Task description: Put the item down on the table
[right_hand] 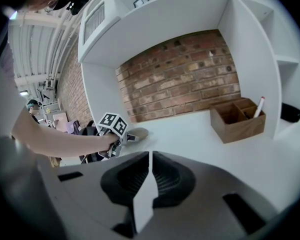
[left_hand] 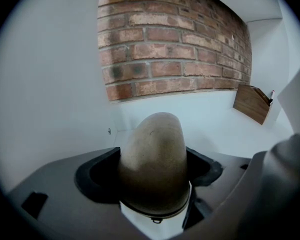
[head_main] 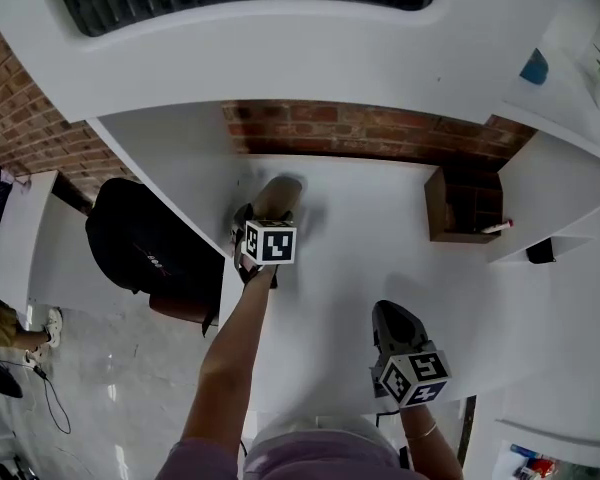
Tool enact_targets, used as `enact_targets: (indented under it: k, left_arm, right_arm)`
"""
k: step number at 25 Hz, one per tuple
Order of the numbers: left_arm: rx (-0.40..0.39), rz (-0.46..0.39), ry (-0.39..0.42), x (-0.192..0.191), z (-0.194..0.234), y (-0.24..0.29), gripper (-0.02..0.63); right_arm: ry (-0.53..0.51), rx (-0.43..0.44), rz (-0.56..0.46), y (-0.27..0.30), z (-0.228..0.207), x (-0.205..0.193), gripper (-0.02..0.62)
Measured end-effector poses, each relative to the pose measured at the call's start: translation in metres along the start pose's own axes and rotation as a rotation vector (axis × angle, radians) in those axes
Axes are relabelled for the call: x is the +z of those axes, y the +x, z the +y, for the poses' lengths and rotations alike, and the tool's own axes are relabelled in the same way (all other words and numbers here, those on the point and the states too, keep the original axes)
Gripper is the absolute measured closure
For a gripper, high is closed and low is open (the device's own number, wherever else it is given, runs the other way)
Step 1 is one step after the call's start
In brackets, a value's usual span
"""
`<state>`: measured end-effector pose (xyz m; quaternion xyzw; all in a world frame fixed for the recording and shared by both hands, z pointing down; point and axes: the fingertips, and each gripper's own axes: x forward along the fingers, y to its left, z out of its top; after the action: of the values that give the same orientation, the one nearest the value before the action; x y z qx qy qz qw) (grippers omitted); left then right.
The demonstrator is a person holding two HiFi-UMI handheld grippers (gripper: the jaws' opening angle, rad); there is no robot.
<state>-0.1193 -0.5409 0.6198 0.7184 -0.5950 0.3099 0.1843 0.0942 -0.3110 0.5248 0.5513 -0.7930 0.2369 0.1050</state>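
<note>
The left gripper [head_main: 258, 220] is clenching the tan rounded item [head_main: 280, 194] between its jaws near the white table's [head_main: 370, 268] back left corner, while the right gripper [head_main: 392, 318] is hovering by the front edge, jaws pressed together and empty.

Matt, grainy item [left_hand: 152, 159]; smooth table [left_hand: 210, 121]

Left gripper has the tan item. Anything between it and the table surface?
Nothing visible. The left gripper holds the tan item over a bare patch of table by the brick wall. The wooden organizer sits off to its right. Can't tell whether the item already touches down.
</note>
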Motion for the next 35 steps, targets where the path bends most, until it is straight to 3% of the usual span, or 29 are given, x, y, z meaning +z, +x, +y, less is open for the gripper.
enact_targets:
  k: [18, 35]
  left_arm:
    - [-0.009, 0.049, 0.005, -0.008, -0.007, 0.024, 0.216]
    - [-0.005, 0.013, 0.026, -0.004, -0.01, 0.001, 0.216]
  right_arm:
    - [0.025, -0.015, 0.013, -0.004, -0.018, -0.006, 0.583]
    - [0.028, -0.001, -0.001, -0.016, -0.014, -0.006, 0.583]
